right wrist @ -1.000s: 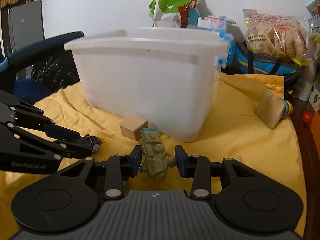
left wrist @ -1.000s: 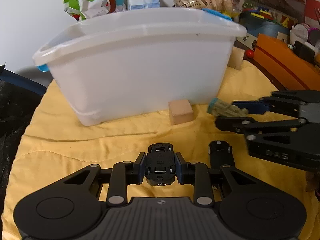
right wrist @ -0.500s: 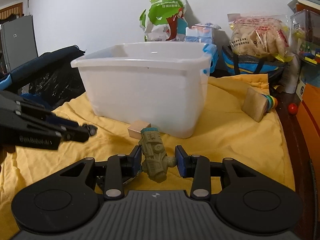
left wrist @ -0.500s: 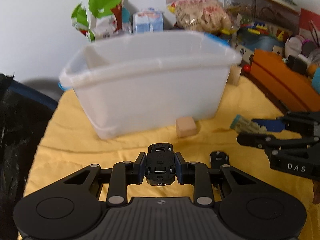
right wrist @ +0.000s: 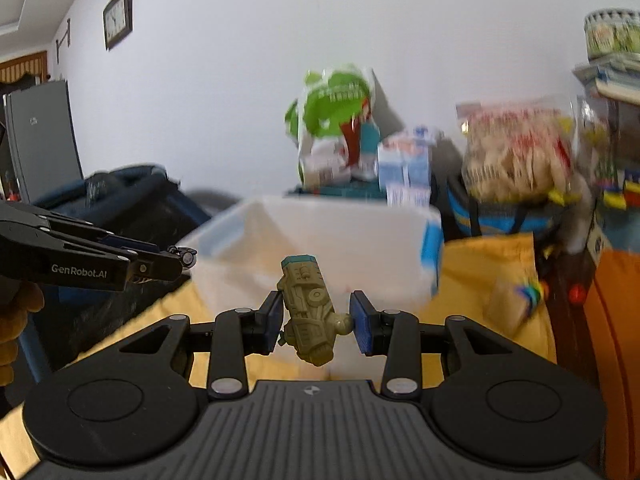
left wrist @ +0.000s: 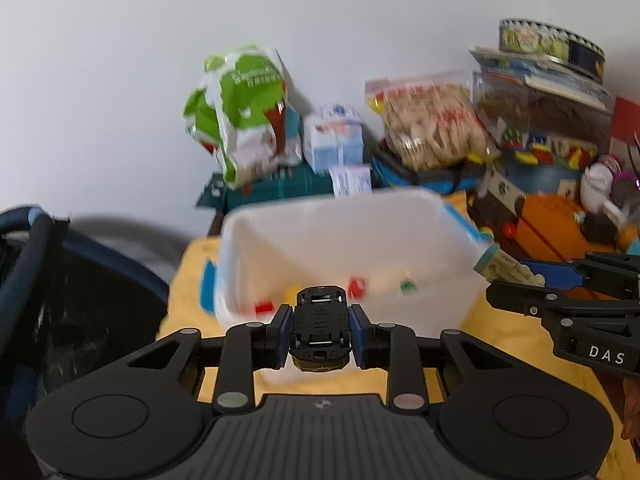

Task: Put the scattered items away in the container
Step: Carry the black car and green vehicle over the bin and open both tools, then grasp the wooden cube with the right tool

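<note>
Black left tool (left wrist: 320,330) gripping car (left wrist: 319,326) (upside down), tilted over tub (left wrist: 448,216)

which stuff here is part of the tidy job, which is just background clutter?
Job:
- black toy car, held in left tool
- olive toy vehicle, held in right tool
- white tub, coloured pieces already inside
- wooden block on the yellow cloth, probably

Lying about:
- green snack bag
- blue-white carton
- clear bag of snacks
- wall clock
</note>
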A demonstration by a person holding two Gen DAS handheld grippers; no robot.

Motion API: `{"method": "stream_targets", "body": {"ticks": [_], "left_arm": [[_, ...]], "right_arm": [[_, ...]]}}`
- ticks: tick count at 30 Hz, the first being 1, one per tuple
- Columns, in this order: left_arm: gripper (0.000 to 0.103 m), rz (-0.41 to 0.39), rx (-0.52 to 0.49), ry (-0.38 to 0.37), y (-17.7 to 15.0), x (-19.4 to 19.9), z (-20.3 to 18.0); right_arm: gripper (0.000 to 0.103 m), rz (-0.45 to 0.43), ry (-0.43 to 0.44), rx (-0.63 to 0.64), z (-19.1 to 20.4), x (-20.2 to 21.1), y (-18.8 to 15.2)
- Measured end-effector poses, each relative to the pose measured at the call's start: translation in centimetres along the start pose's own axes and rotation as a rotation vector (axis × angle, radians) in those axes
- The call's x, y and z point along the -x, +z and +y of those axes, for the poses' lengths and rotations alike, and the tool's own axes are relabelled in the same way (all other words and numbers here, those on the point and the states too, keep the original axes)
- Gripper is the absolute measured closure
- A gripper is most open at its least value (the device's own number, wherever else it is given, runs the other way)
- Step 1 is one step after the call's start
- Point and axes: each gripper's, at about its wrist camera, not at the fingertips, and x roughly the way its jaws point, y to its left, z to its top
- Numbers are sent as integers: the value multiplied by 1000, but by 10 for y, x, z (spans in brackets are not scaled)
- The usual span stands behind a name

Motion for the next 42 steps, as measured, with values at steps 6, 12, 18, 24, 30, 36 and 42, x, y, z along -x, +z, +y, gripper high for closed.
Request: {"method": "stream_targets", "body": {"ticks": [6, 12, 18, 24, 30, 36, 42], "left_arm": [[70, 5, 17, 8, 37, -29, 15], [70, 39, 21, 15, 57, -73, 26], [35, 92, -40, 34, 55, -101, 24], [35, 81, -14, 26, 49, -99, 30], [35, 47, 11, 18, 39, -80, 36], [35, 30, 14, 15, 13, -54, 32], [35, 75, 34, 27, -23, -41, 30]], "right_arm": [[63, -3, -21, 15, -3, -32, 37], [63, 55, -67, 19, -15, -71, 55], [38, 132, -116, 35, -23, -101, 57], [36, 129, -125, 40, -23, -99, 52], [36, 95, -128, 50, -7, -66, 32], [37, 93, -114, 70, 14, -37, -8], [45, 205, -118, 127, 31, -70, -52]]}}
